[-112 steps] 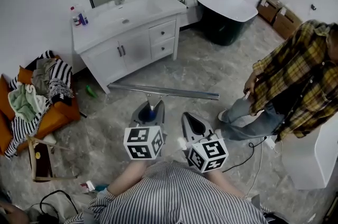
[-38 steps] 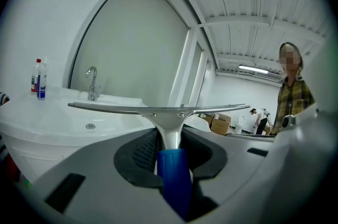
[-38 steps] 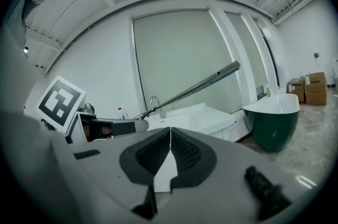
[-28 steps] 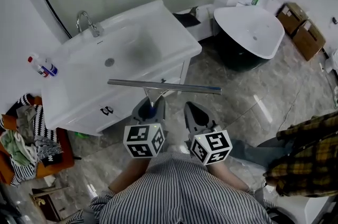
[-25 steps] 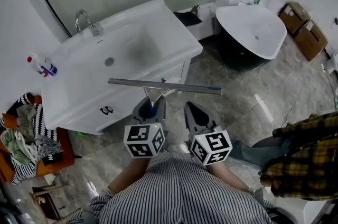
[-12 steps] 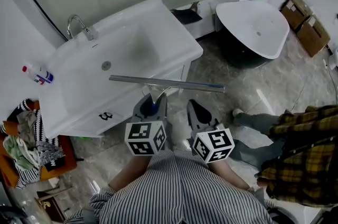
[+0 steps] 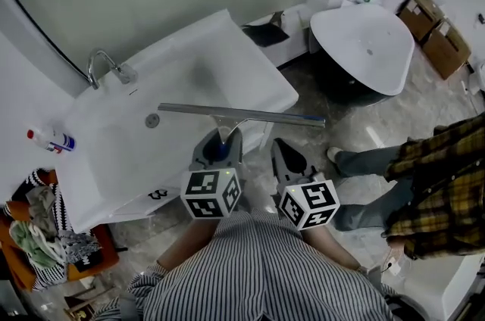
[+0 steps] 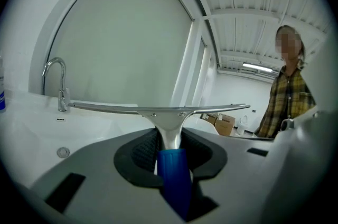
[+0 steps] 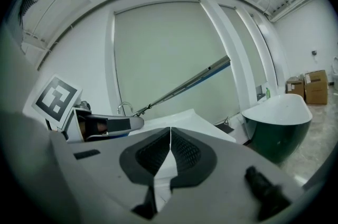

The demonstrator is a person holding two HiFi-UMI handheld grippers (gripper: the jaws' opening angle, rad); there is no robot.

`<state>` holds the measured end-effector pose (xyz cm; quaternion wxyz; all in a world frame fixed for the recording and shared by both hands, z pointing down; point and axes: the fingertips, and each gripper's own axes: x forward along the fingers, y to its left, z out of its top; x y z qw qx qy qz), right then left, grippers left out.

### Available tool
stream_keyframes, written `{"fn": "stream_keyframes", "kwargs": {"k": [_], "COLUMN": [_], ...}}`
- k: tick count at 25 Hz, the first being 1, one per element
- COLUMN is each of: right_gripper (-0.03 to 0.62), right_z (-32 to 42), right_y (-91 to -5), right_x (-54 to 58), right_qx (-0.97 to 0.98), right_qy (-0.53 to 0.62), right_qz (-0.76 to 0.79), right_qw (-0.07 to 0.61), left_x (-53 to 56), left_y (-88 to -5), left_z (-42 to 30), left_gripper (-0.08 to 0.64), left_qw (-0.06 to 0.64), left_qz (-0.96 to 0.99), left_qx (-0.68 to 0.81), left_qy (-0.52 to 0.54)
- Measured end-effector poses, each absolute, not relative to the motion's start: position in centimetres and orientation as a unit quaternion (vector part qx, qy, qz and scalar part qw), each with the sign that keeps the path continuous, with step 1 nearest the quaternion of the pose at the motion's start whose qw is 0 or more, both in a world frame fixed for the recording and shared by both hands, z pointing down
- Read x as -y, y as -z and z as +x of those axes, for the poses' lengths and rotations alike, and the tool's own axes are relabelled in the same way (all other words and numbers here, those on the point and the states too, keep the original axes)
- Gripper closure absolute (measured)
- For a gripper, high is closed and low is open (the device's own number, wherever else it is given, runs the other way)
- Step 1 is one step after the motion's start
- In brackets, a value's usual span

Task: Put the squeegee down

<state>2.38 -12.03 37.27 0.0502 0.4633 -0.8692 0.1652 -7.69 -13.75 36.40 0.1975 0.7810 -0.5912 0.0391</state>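
Note:
My left gripper [image 7: 220, 138] [image 8: 168, 143] is shut on the blue handle [image 8: 174, 178] of a squeegee. Its long metal blade [image 7: 241, 114] [image 8: 158, 108] runs crosswise in front of the jaws, level, above the front of the white vanity top [image 7: 189, 85]. The same blade [image 9: 185, 85] shows slanting in the right gripper view. My right gripper [image 7: 284, 153] [image 9: 170, 138] hangs beside the left one over the vanity's right front corner, shut with nothing between its jaws.
The vanity has a basin [image 7: 163, 96], a chrome tap [image 7: 102, 66] and a spray bottle [image 7: 49, 139] at its left. A round white tub on a dark base [image 7: 362, 47] stands to the right, with cardboard boxes [image 7: 432, 28] behind. A person in a plaid shirt [image 7: 439, 191] stands at the right.
Both grippers and the squeegee have moved forward to the vanity; the blade now hangs over its top instead of its front edge. The person in plaid has stepped closer.

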Motion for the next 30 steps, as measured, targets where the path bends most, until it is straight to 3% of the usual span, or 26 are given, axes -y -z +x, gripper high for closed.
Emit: {"fn": "stream_keyframes", "kwargs": {"k": [16, 30], "right_gripper": [0.575, 0.575], "right_z": [-3.3, -3.8], "right_y": [-37.7, -38.5], "right_x": [23.8, 28.2], "right_qx": [0.847, 0.84], "right_qy": [-0.164, -0.175], "right_qz": [0.502, 0.51], "right_qw": [0.052, 0.056], "left_x": [26.4, 30.8], "left_y": [-36.9, -38.5], "left_z": [-12.2, -12.6], "left_gripper": [0.446, 0.446], "left_qw": [0.197, 0.214], "left_qz": [0.814, 0.814], "left_qx": [0.544, 0.537], "left_qy": [-0.048, -0.057]}}
